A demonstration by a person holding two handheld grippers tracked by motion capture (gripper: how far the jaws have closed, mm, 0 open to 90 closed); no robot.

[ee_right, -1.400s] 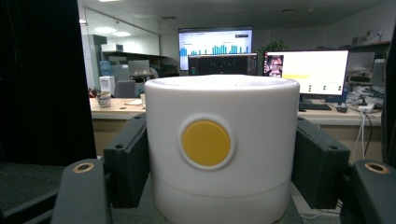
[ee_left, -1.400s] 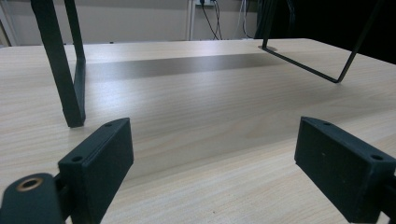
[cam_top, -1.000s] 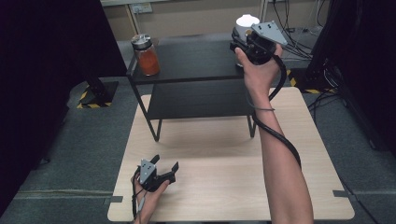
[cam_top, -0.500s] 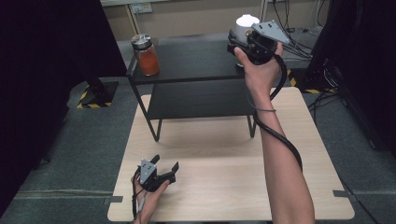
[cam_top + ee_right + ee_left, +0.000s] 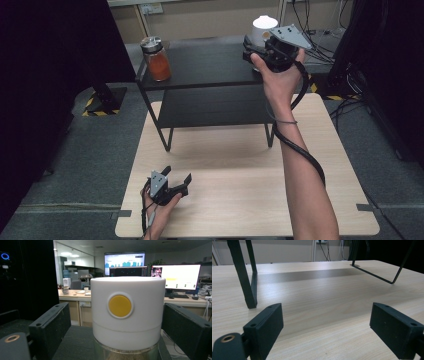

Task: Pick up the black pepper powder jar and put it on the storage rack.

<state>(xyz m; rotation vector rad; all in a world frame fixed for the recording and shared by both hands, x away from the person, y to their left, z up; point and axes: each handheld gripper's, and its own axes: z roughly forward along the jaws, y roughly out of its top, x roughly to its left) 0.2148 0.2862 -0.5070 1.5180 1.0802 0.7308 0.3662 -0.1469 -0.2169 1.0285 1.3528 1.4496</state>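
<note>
Writing is nowhere legible on the white-lidded glass jar with a yellow round button [image 5: 127, 315], flanked at three and nine o'clock by the right gripper's [image 5: 120, 325] unclenched jaws, apart from it.

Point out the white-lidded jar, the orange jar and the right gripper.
white-lidded jar [image 5: 120, 305], right gripper view, yellow button on lid.
orange jar [image 5: 159, 65], high view, glass body.
right gripper [image 5: 248, 51], high view, between jaw tips.

left hand-held gripper [image 5: 176, 182]: low, jaws apart | right hand-held gripper [image 5: 255, 50]: raised, arm outstretched, jaws apart
</note>
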